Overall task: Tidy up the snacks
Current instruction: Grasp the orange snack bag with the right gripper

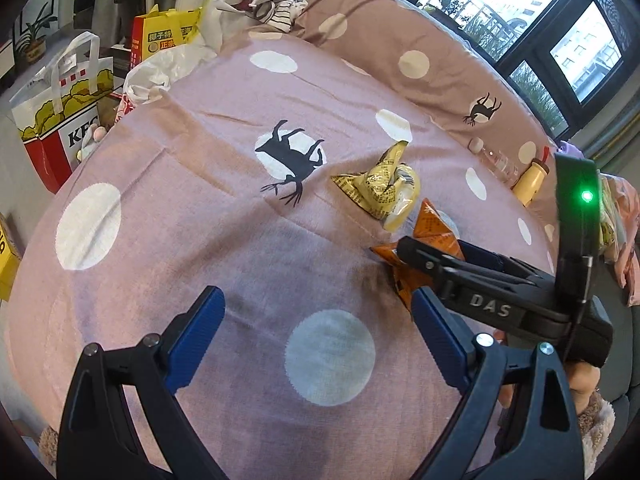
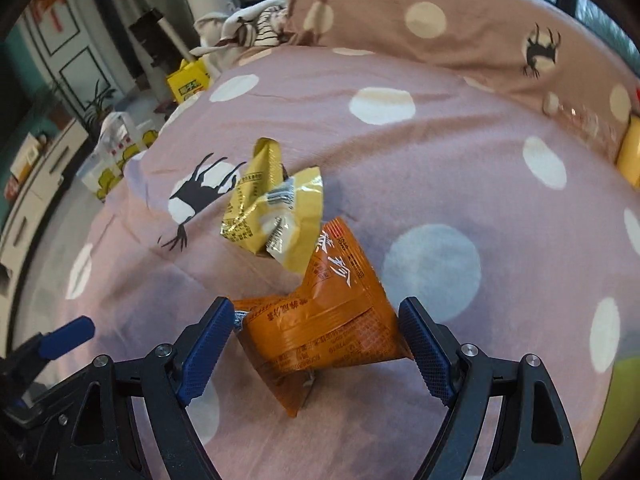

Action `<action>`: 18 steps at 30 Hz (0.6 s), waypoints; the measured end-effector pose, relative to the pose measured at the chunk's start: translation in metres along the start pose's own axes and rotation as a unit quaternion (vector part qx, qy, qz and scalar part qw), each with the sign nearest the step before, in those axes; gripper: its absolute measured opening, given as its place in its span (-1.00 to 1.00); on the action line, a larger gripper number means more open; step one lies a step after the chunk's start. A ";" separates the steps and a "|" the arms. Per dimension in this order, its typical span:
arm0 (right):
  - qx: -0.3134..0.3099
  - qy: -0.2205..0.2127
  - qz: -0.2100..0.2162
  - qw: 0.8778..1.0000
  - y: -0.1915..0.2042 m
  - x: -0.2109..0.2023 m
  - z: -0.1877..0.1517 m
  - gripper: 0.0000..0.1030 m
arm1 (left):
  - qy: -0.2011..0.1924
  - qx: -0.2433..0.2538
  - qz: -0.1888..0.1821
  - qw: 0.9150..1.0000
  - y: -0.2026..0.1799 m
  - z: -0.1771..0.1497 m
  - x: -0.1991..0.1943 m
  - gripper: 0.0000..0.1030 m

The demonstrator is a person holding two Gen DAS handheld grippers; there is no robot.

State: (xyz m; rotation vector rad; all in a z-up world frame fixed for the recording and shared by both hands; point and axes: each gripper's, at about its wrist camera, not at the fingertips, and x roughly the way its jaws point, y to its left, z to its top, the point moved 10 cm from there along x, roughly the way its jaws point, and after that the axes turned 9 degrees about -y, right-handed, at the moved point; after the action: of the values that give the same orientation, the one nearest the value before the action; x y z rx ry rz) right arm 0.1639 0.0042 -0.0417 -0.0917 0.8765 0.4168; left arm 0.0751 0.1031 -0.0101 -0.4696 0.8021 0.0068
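An orange snack packet (image 2: 332, 320) lies on the pink dotted bedspread (image 2: 440, 168), with a crumpled yellow snack packet (image 2: 276, 216) touching it on the far side. My right gripper (image 2: 316, 316) is open, its blue fingers on either side of the orange packet, which touches both pads. In the left wrist view the right gripper (image 1: 404, 272) comes in from the right over the orange packet (image 1: 434, 228), with the yellow packet (image 1: 380, 188) beyond. My left gripper (image 1: 316, 304) is open and empty above the bedspread (image 1: 192, 208).
A brown dotted pillow (image 1: 400, 52) lies along the far side. A bottle (image 1: 496, 160) and a yellow tube (image 1: 530, 180) rest at its right end. A KFC bag (image 1: 68, 112), a yellow bag (image 1: 168, 36) and a white plastic bag (image 1: 160, 68) stand at the left.
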 end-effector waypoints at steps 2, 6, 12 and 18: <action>-0.001 0.008 0.007 1.000 0.002 0.004 -0.004 0.63 | -0.002 0.000 0.003 1.000 0.001 0.001 -0.001 0.83; 0.015 0.026 0.012 0.999 0.001 0.015 -0.011 0.62 | -0.001 -0.004 0.001 1.000 0.003 0.001 -0.001 0.83; 0.041 0.007 0.011 0.999 -0.005 0.011 -0.016 0.39 | 0.000 -0.005 0.002 1.000 0.004 0.003 -0.001 0.83; 0.107 0.003 0.020 0.994 -0.015 -0.020 -0.033 0.37 | 0.001 -0.007 0.003 1.000 0.004 0.002 -0.001 0.83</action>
State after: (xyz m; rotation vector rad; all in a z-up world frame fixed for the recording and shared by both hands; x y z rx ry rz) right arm 0.1348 -0.0243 -0.0489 0.1232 0.9252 0.3580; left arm 0.0746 0.1080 -0.0102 -0.4803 0.8067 0.0172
